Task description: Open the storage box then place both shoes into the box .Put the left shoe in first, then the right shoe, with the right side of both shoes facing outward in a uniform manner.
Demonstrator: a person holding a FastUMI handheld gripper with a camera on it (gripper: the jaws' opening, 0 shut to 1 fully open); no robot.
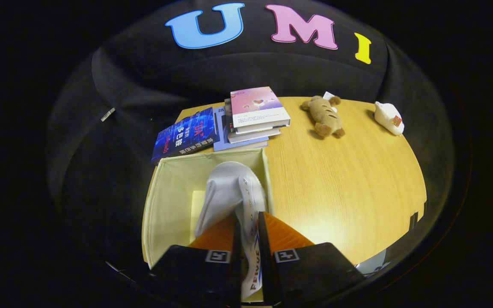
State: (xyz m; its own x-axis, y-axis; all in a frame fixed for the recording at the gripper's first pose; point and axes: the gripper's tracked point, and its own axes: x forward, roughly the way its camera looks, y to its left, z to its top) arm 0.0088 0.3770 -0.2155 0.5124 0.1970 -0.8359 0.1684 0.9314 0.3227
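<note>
A white shoe (pixel 229 192) is clamped between the fingers of the gripper (pixel 246 226), narrowed onto its side, and held over the open cream fabric storage box (pixel 165 201) on the wooden table (pixel 345 179). Stacked books (pixel 250 117), a plush toy (pixel 323 115) and a small white object (pixel 388 117) are seen beyond.

We see gripper (pixel 248 222) fingers clamped on white shoe (pixel 229 192) inside open box (pixel 165 205); left half of box free. Books (pixel 246 119) crowd far rim; table (pixel 349 179) right bare.
</note>
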